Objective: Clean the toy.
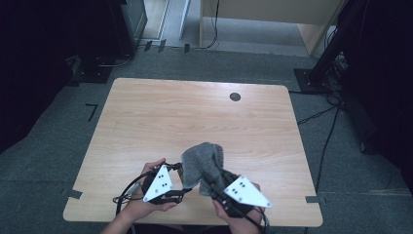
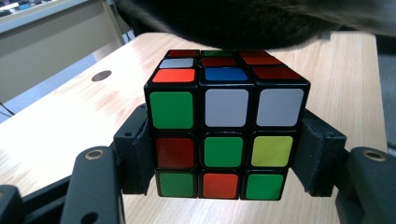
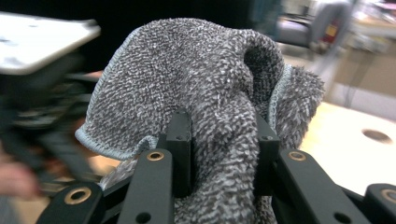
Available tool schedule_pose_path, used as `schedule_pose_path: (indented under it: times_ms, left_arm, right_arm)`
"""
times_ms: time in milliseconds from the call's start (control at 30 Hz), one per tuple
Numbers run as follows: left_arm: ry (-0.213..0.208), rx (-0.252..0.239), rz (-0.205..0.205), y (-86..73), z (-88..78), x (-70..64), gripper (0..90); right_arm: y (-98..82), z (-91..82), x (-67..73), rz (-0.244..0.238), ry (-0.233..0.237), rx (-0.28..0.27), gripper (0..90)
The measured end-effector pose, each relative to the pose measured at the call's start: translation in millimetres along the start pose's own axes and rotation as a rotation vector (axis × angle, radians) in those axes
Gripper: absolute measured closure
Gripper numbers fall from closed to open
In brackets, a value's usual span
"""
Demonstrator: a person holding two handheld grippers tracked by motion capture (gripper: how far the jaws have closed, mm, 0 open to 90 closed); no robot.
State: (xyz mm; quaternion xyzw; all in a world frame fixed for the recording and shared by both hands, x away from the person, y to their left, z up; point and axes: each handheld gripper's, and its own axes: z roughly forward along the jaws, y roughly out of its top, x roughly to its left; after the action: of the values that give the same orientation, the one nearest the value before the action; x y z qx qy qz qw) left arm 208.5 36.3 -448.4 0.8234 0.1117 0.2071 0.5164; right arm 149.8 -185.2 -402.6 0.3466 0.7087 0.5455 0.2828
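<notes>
Left gripper [image 1: 181,181] sits low over the near edge of the counter [image 1: 146,122], held in the person's left hand [image 1: 146,195], w/ its grey three-cornered plate facing up. In the left gripper view its jaws are clamped tight on a colour-tiled puzzle cube [image 2: 226,135], one pad [image 2: 135,154] on each side of the cube's lower half; the cube sits upright betw. them, clear of the wood below. Cube face toward the camera: green, white, white on top row; red, green, yellow mid; green, orange-red, green bottom. Top face has a blue tile at front centre w/ red and orange tiles round it. A dark fuzzy mass hangs just over the cube, at the top of that view. Moving right: a grey terry cloth [image 1: 204,163] bunches up betw. the two grippers in the high view, just right of the left gripper, above the counter's near-middle. Right gripper [image 1: 214,187], in the person's right hand [image 1: 238,219], has its jaws pinched narrow on a fold of that cloth; in the right gripper view the cloth [image 3: 205,93] rises up betw. the pads and drapes over both, pale-blue hem showing on the left edge. Far right on the counter, a small dark round hole [image 1: 235,96] near the back edge.
</notes>
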Motion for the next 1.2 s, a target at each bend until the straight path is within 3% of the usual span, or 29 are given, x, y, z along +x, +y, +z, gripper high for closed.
schedule_pose_path:
  times_ms: [67,133,233,300,367,400,500,600,633,667,733,833,900,967,1000,1100,1200]
  left_arm:
    - [-0.003,-0.01,0.012,2.2,0.0,-3.7,34.0]
    - [0.002,-0.007,0.018,3.7,-1.2,-3.9,34.2]
    - [-0.001,-0.012,0.005,2.5,-3.1,-1.7,34.2]
    - [-0.003,-0.007,0.004,1.2,-2.1,-0.7,34.2]
    - [-0.006,-0.011,-0.009,0.4,-0.8,0.0,34.1]
    - [-0.003,-0.007,-0.01,0.1,0.0,0.1,34.2]
    - [-0.003,-0.003,-0.017,-1.2,0.8,0.7,34.1]
    - [-0.006,-0.022,-0.028,0.7,-2.9,2.6,34.1]
    - [-0.007,-0.024,-0.027,0.7,-3.8,3.1,34.1]
    - [-0.009,-0.03,-0.032,0.6,-4.8,3.5,34.1]
    - [-0.011,-0.042,-0.039,1.0,-6.8,4.9,34.1]
    - [-0.009,-0.045,-0.044,0.5,-7.0,6.5,34.1]
    - [0.004,-0.026,-0.037,-0.9,-4.6,6.0,34.1]
    - [-0.001,-0.024,-0.041,-1.6,-2.8,5.3,34.1]
    - [-0.003,-0.026,-0.041,-1.4,-2.6,4.8,34.1]
    - [-0.009,-0.039,-0.038,0.8,-4.1,3.2,34.1]
    - [-0.036,-0.066,-0.048,-0.4,-8.0,5.0,34.1]
  right_arm:
    - [-1.0,7.1,15.0,-0.086,0.026,0.033,68.3]
    - [-4.7,10.3,17.7,-0.11,0.014,0.036,68.2]
    - [-8.5,10.5,3.2,-0.074,-0.037,0.05,68.2]
    - [-12.0,11.9,-11.5,-0.014,-0.068,0.089,68.2]
    - [-13.9,10.0,-19.3,0.035,-0.076,0.09,68.1]
    - [-12.9,8.1,-18.3,0.041,-0.06,0.069,68.1]
    - [-8.3,5.8,-5.5,0.026,0.044,-0.002,67.4]
    - [-8.8,11.2,6.8,-0.017,0.062,0.016,66.6]
    - [-10.9,11.8,3.9,0.002,0.065,-0.002,66.7]
    - [-11.8,11.9,0.3,0.021,0.06,-0.001,66.8]
    - [-14.7,10.6,-16.5,0.077,-0.01,0.029,67.2]
    - [-15.9,6.1,-28.9,0.123,-0.063,0.045,67.4]
    - [-12.3,2.3,-25.4,0.115,-0.04,0.01,67.2]
    - [-8.2,1.5,-15.3,0.075,0.003,-0.012,67.0]
    - [-6.4,2.8,-7.5,0.04,0.034,-0.014,66.8]
    - [-8.6,8.6,2.2,-0.005,0.063,0.012,66.5]
    - [-13.5,8.1,-9.6,0.046,0.038,0.003,66.8]
